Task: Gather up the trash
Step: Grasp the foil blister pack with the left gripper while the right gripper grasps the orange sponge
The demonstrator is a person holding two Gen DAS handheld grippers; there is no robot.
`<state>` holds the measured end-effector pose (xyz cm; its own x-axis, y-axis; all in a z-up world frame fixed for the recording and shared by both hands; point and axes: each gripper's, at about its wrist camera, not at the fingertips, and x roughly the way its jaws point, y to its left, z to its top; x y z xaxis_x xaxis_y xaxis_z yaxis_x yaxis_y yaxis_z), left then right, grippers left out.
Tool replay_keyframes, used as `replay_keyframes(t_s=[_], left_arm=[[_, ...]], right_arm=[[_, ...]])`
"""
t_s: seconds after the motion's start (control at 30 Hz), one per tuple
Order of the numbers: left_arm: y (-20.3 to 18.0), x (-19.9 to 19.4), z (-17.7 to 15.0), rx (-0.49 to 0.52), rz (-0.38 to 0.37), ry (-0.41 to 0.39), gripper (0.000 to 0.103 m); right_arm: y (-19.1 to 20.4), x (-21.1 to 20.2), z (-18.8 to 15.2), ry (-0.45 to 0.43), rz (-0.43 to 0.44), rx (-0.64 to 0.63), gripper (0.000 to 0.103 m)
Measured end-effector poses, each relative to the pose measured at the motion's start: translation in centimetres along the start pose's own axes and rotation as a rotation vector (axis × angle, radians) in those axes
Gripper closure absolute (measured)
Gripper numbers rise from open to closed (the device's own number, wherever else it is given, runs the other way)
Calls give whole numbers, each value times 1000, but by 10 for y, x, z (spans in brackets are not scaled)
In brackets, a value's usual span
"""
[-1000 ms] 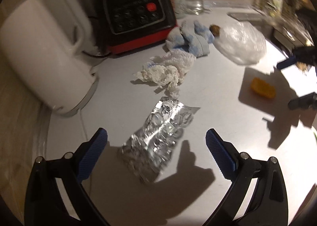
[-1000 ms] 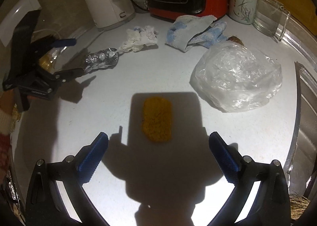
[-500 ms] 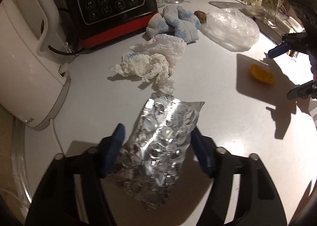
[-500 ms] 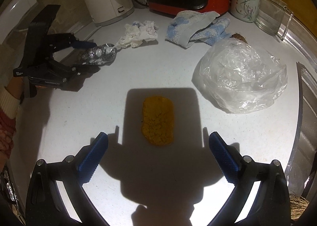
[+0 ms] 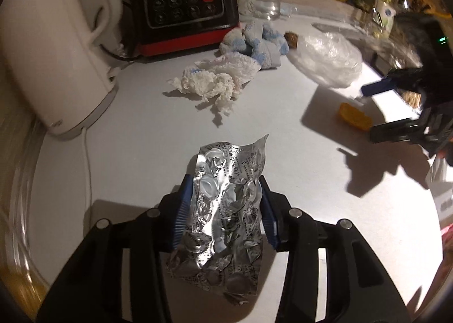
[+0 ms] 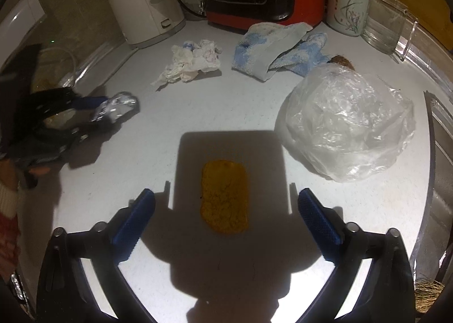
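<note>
A crumpled silver foil blister pack lies on the white counter, and my left gripper is closing with both blue pads pressed against its sides. The right wrist view shows that gripper at the far left with the foil pack sticking out. An orange peel piece lies flat between the wide fingers of my right gripper; its jaws are closing but the pads stand clear of the peel. A crumpled white tissue and a clear plastic bag lie further back.
A white kettle and a black-and-red blender base stand at the back left. A blue-and-white cloth lies before the blender. A mug and a glass container stand back right, with the sink edge to the right.
My left gripper came down over the foil pack and its jaws narrowed from wide open until the pads met the foil. The right gripper's fingers drew in slightly around the peel.
</note>
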<state>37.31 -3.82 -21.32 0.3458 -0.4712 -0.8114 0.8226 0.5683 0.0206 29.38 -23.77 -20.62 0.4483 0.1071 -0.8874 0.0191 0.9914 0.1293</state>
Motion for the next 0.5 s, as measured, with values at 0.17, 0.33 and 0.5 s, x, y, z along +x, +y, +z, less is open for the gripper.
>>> replay_keyframes(t_s=[0.17, 0.33, 0.5], left_arm=[[-18, -31, -12, -65, 49, -67, 59], [-36, -59, -19, -125, 90, -111, 59], [-63, -80, -21, -173, 101, -123, 59]], right_arm=[[7, 9, 0, 10, -60, -33, 39], [12, 3, 1, -6, -77, -65, 78], [11, -16, -10, -26, -28, -65, 84]])
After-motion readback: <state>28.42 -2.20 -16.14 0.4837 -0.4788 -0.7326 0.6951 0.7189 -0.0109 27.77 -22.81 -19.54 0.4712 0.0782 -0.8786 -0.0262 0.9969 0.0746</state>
